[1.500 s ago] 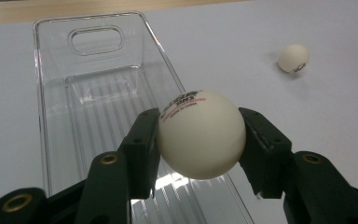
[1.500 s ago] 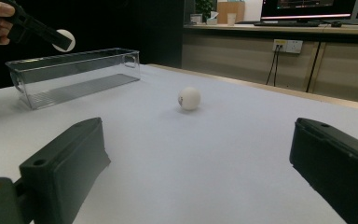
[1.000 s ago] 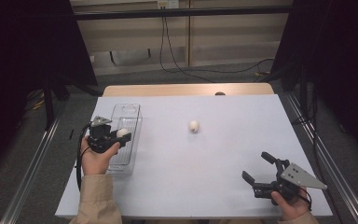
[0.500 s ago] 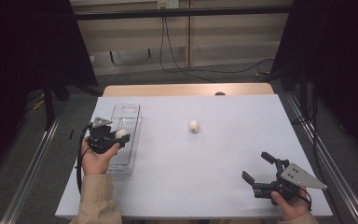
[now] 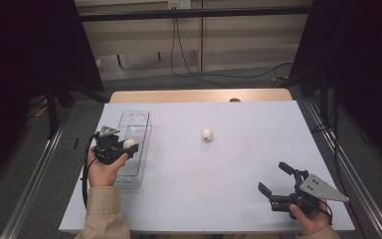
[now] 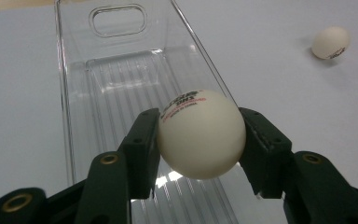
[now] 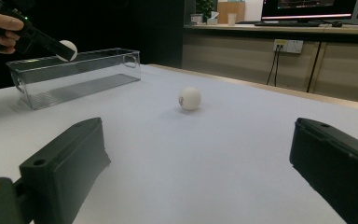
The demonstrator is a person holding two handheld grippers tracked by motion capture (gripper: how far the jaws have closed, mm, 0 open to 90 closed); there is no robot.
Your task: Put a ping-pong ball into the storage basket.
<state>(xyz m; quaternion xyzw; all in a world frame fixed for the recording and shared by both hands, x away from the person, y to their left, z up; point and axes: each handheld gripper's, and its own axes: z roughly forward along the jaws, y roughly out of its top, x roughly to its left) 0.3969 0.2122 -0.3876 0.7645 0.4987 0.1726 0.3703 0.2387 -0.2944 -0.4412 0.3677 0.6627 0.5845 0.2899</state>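
My left gripper is shut on a white ping-pong ball with red print. It hovers over the near half of a clear plastic bin at the table's left. That same ball appears above the bin in the right gripper view. A second white ball lies loose on the white table, right of the bin; it also sits at the upper right in the left gripper view. My right gripper rests open near the front right corner, nothing between its jaws, facing that ball.
The white table ends in a wooden strip at the far edge. Cables run along the floor and wall behind. Dark curtains stand at both sides. A counter with monitors is seen beyond the table in the right gripper view.
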